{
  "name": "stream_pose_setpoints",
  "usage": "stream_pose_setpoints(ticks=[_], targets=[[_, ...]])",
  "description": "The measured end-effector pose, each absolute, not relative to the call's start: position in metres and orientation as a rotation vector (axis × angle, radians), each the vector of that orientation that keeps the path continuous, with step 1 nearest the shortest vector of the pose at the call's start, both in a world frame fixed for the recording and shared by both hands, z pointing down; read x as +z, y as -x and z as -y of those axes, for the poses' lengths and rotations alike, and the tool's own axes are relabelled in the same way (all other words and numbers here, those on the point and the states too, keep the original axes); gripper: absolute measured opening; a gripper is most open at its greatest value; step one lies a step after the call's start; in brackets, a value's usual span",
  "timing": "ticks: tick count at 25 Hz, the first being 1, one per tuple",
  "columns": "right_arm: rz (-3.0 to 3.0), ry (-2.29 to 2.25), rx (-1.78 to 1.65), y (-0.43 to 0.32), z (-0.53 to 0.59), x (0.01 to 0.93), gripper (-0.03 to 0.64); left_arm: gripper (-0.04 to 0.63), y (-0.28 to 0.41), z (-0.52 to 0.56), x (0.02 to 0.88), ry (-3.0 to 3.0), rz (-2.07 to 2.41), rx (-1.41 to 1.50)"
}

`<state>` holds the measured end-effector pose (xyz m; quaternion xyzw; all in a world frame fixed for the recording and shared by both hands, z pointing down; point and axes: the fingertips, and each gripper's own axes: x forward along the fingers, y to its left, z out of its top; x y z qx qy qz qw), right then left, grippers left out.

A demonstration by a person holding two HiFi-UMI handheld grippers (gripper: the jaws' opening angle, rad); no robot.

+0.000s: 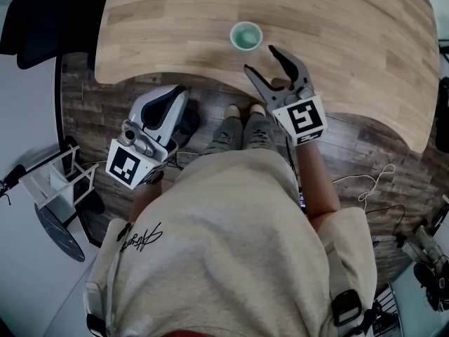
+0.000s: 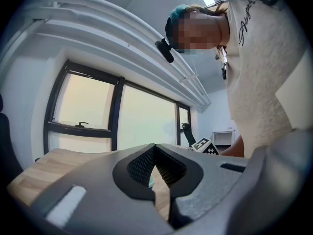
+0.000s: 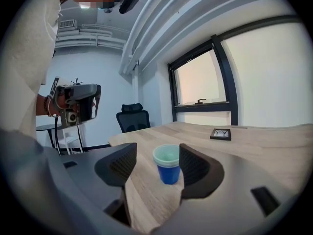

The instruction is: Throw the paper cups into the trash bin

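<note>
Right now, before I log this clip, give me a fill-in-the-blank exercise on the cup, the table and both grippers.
1. The paper cup is ____ on the outside.
2. It stands upright on a ____ table.
3. The right gripper has its jaws ____, with the cup beyond them untouched.
4. The left gripper has its jaws ____, holding nothing.
Missing words: blue; wooden; apart; together.

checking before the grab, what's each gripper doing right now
left gripper: jaws shut, empty
right gripper: jaws open, empty, paper cup just ahead
</note>
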<state>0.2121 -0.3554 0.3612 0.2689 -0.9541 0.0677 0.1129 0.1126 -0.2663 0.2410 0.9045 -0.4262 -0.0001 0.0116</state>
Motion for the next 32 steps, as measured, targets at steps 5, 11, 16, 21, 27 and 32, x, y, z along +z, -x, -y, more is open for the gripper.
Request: stream_pose_setpoints(ticks=[5, 11, 16, 21, 27, 32], targets=[[2.765, -0.776, 0.187, -0.209, 0.363, 0.383, 0.255, 0.003, -0.108, 0.264, 0.242, -2.805, 1.359, 0.012], [2.699, -0.777, 0.191, -0.207, 0.372, 0.403, 0.268, 0.003, -0.102, 0.262, 0.243, -2.784, 1.394, 0.018], [2.65, -0.774, 0.21, -0.207, 0.38, 0.416, 0.279, 0.003, -0.097, 0.259, 0.245, -2.769, 1.417, 0.018], [2.629, -0.754, 0.204, -0.2, 0.386, 0.425, 0.283, 0.003, -0.098, 0.256, 0.248, -2.774, 1.394, 0.038], [2.615, -0.768, 0.213, -0.193, 0.393, 0.432, 0.295, 0.003, -0.094, 0.255, 0.249, -2.757, 1.412, 0.058], [2.605, -0.778, 0.217, -0.19, 0.397, 0.438, 0.304, 0.003, -0.089, 0.253, 0.252, -2.732, 1.441, 0.053]])
